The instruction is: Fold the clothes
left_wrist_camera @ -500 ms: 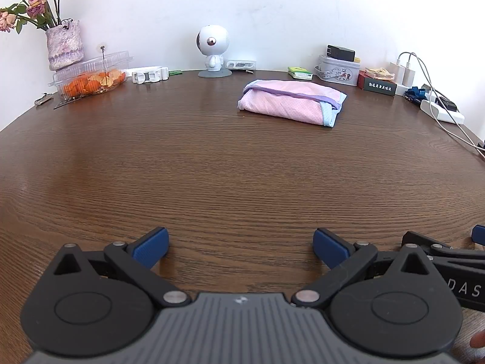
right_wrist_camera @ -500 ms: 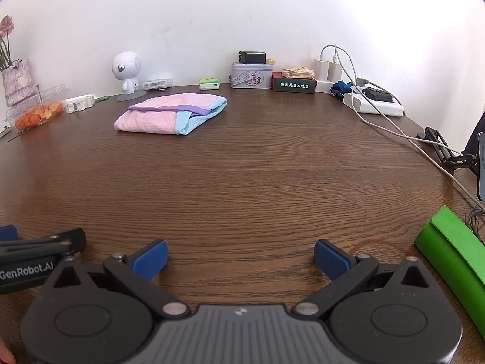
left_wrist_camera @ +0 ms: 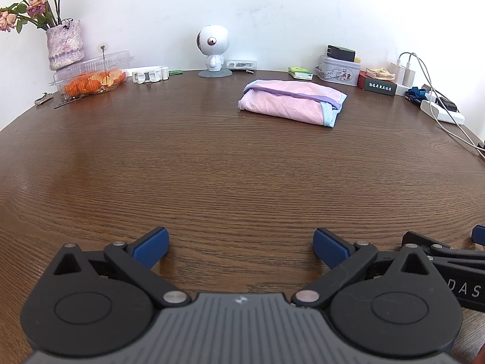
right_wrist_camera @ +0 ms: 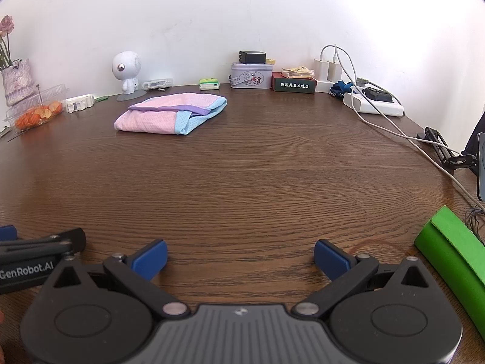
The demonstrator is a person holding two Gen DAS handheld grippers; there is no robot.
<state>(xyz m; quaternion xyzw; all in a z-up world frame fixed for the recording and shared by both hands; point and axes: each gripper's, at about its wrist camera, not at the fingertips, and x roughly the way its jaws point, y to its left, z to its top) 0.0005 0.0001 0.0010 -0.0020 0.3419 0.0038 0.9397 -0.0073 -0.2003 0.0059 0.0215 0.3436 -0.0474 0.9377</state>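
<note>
Pink mesh garment [left_wrist_camera: 292, 101], trimmed in lilac and pale blue, lies folded into a compact rectangle on the far half of the brown wood-grain table [left_wrist_camera: 230, 176], well apart from both grippers; the right wrist view shows the same bundle [right_wrist_camera: 169, 112] left of centre. Left gripper [left_wrist_camera: 241, 244] sits low over the near edge of the table with its blue-padded fingers [left_wrist_camera: 151, 247] spread wide, nothing between them. Right gripper [right_wrist_camera: 241, 253] is likewise spread wide and holds nothing; it lies just beside the left one, and a part of each tool shows at the edge of the other's view.

Behind the garment, along the white wall: a white round-headed figurine [left_wrist_camera: 213, 51] on a grey base, a decorated tin [left_wrist_camera: 338, 71] with a black charger on top, a dark red box [left_wrist_camera: 377, 83], and a small green-and-white packet [left_wrist_camera: 300, 72]. To the left stand a clear clamshell of orange fruit [left_wrist_camera: 91, 77] and a vase of dried roses [left_wrist_camera: 65, 44]. To the right, a white power strip [right_wrist_camera: 372, 104] with cables, and at the near right a bright green object [right_wrist_camera: 451, 261] that is cut off by the frame.
</note>
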